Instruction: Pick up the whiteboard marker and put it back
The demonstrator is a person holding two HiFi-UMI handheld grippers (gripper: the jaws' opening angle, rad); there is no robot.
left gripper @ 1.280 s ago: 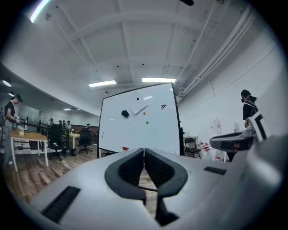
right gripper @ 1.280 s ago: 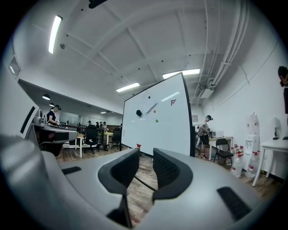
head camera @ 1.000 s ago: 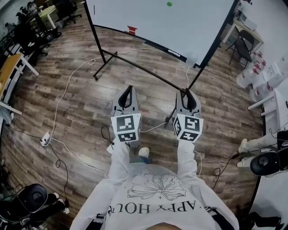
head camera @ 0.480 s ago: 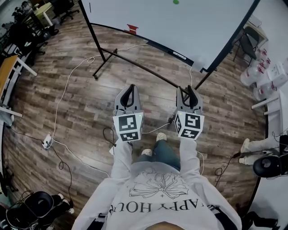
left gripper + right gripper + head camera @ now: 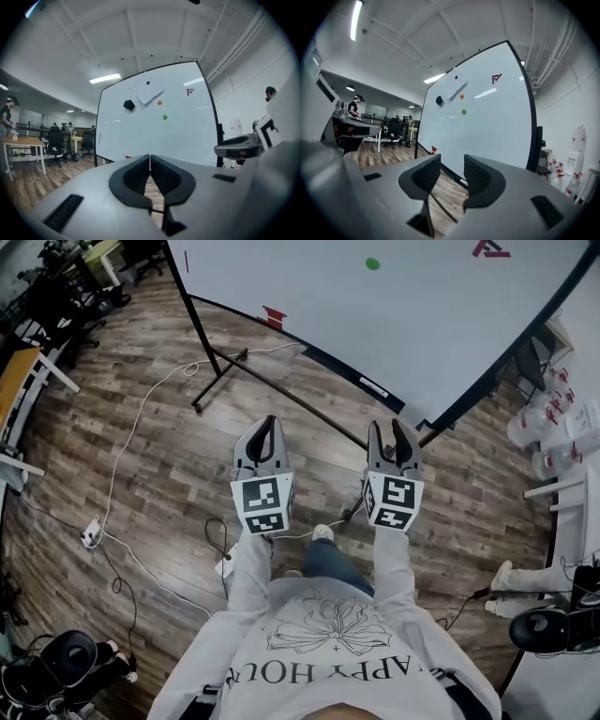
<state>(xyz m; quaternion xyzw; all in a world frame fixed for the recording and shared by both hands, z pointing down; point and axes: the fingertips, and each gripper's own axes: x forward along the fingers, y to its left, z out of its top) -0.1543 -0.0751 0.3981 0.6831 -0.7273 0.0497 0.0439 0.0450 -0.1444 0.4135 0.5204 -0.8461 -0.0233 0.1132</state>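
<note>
Wood-plank floor [image 5: 178,474] carries 1 thin white cable [image 5: 139,418] running toward a white power strip [image 5: 91,533] at the left. The left hand-held gripper [image 5: 270,427], grey with a marker-printed cube at its rear, is held out level in front of the person. Its own view shows the 2 black jaw pads pressed together at the tips with nothing between them. Ahead stands a large white whiteboard with a black frame [image 5: 403,315] on a black floor stand. It bears 1 small round green magnet [image 5: 373,263], and 1 small red item [image 5: 274,317] sits at its lower edge. A short white stick-shaped object, which appears to be the whiteboard marker [image 5: 373,387], lies along the board's lower ledge. It is ahead of the right hand-held gripper [image 5: 390,427], apart from it, and touched by neither tool. The right hand-held gripper's jaws are spread with a clear gap between the pads. They have just been opening, and nothing is between them. At the far right, a group of white plastic bottles [image 5: 553,418] stands on the floor.
</note>
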